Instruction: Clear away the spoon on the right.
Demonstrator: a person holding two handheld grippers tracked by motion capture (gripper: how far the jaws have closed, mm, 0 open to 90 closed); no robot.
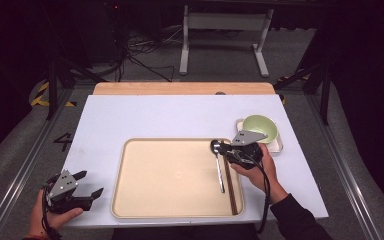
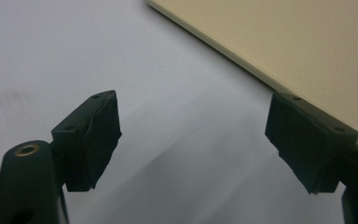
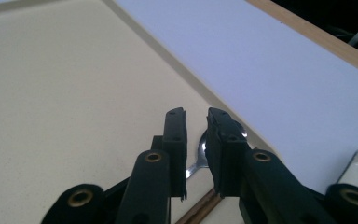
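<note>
A beige tray lies on the white table. On its right side lie a metal spoon, bowl end toward the far rim, and dark brown chopsticks beside it. My right gripper hovers over the spoon's bowl end. In the right gripper view its jaws stand a narrow gap apart with nothing between them, and the spoon lies below on the tray. My left gripper rests near the table's front left corner, wide open and empty, beside the tray's edge.
A green bowl sits on a white square dish just right of the tray's far corner, close behind my right hand. A wooden strip runs along the table's far edge. A chopstick end shows under the right jaws.
</note>
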